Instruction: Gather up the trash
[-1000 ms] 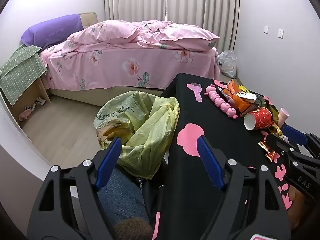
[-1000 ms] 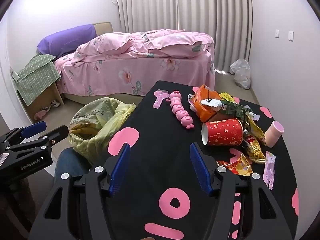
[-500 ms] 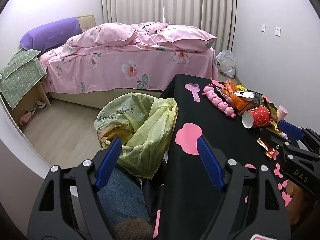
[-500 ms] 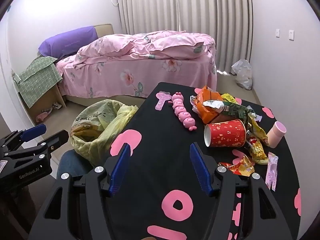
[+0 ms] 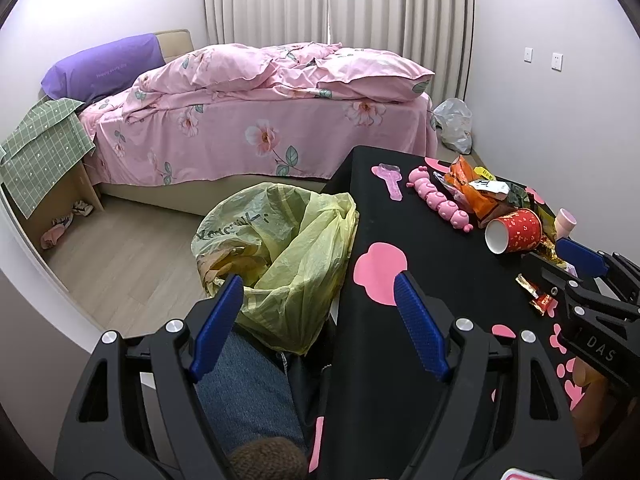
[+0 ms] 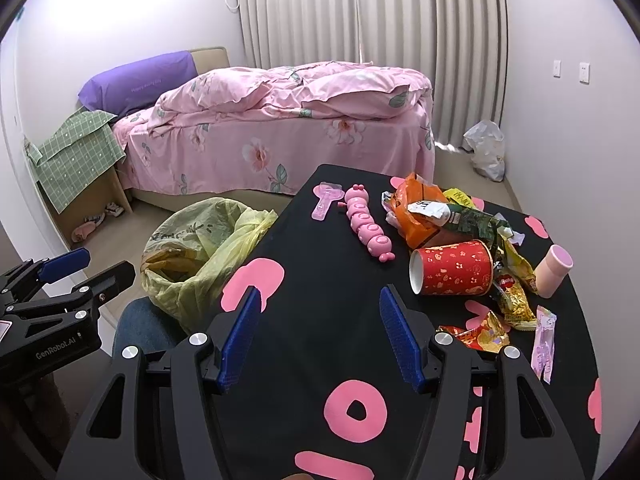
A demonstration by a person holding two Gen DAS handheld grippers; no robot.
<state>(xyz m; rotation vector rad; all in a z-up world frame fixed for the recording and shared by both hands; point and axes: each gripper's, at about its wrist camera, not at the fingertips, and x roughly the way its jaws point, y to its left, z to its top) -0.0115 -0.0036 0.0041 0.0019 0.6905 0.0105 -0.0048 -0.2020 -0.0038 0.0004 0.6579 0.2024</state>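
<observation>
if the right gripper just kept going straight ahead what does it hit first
Probably bare black tablecloth: the open right gripper points between the pink caterpillar toy and the red paper cup. Depth is unclear, so it might graze either.

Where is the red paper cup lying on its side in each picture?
Left wrist view: the red paper cup lies at the right, on the black table, open mouth toward the camera's left.
Right wrist view: the cup lies right of centre, beside the wrapper pile.
Shared landmark: the pink caterpillar toy, just left of the cup in both.
</observation>
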